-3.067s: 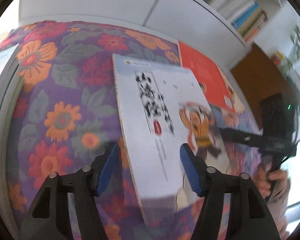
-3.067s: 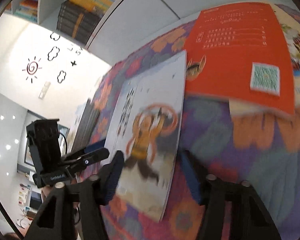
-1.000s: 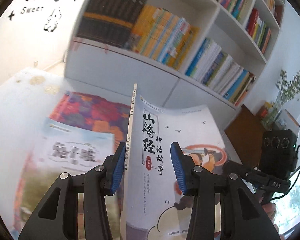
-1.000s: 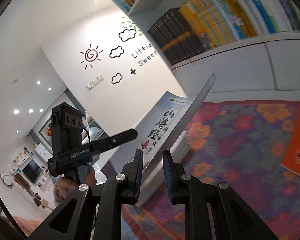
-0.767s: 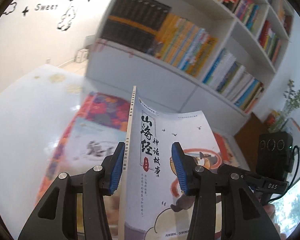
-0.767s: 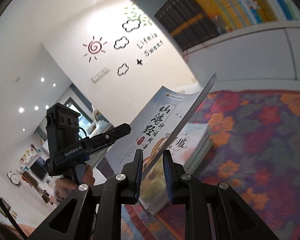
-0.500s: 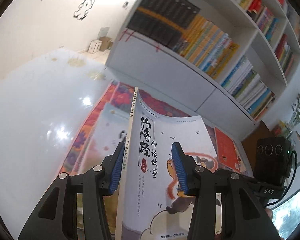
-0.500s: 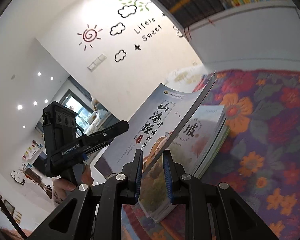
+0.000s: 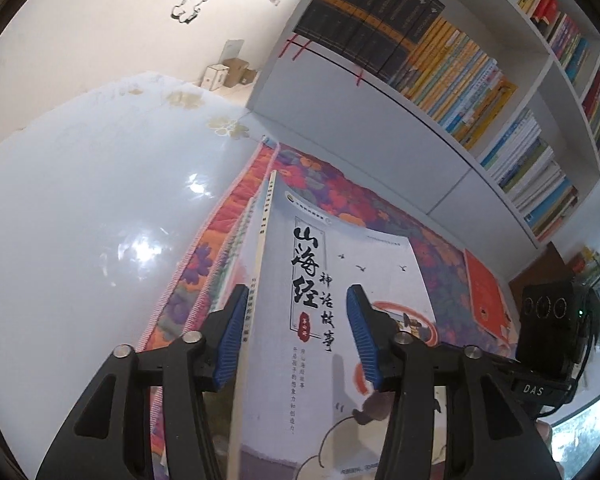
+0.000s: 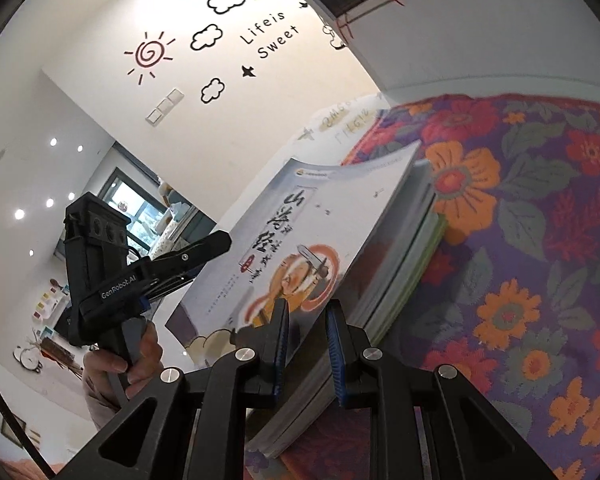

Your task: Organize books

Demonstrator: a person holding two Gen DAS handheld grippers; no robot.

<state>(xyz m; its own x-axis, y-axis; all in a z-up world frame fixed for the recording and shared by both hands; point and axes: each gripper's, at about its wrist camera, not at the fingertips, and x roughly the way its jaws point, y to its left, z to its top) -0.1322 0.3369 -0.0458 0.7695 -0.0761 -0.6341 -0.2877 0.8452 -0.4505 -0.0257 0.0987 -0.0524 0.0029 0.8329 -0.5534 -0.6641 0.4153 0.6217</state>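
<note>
The floral cloth (image 10: 540, 240) carries a stack of books (image 10: 404, 280) near its corner, with the full bookcase (image 9: 460, 88) behind. The white storybook (image 9: 340, 280) hangs tilted just above that stack, its far edge low over the top cover and its near end raised.

The main risk is a crooked landing. If the book slides off to one side as it drops, the pile is left untidy and may shift towards the cloth's edge.

A lesser risk lies in the grip. The right claw (image 10: 306, 340) is narrow and pinches the book's near corner. The left claw (image 9: 296, 308) has just been opening and is fairly wide. The spine edge sits between its jaws, and its pads do not appear to press. With one corner bearing the load, the book may swing or bend.

The left wrist view alone shows the spine lined up along the stack's page edges, and a red book (image 9: 484, 292) lying well apart on the cloth. The right wrist view alone shows the gap under the book, the stack's thickness and the person's left hand (image 10: 136, 360) on the handle.
</note>
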